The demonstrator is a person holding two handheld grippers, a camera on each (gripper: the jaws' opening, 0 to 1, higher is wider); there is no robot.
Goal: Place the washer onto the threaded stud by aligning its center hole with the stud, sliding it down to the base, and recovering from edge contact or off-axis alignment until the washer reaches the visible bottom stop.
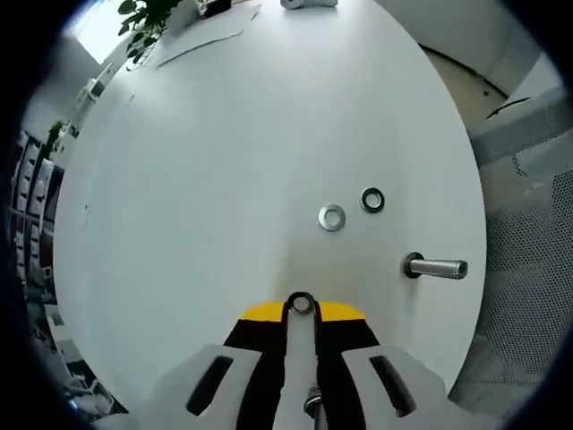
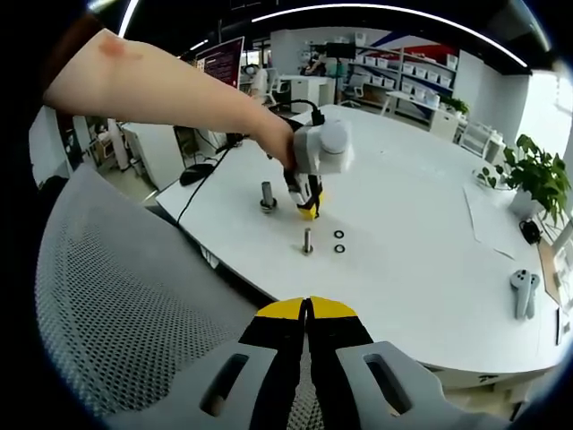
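Left gripper [image 1: 301, 309] clamps a washer [image 1: 301, 303] at lower centre over the white round table [image 1: 224, 179]; right gripper [image 2: 307, 309] is closed together; shelving [image 2: 394, 72] upper right.

Three washers show: one silver [image 1: 332, 218] and one dark [image 1: 372, 200] lying on the table [image 1: 224, 161], one [image 1: 301, 304] at the left claw's tips. Two studs [image 2: 307, 241] [image 2: 267, 197] stand upright.

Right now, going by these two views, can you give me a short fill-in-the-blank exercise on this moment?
1. Near the stud, ___ loose washers lie on the white table.
2. The left hand-held gripper pinches a ___ at its yellow tips.
3. The right hand-held gripper has its jaws ___, with nothing between them.
Missing words: two; washer; shut.
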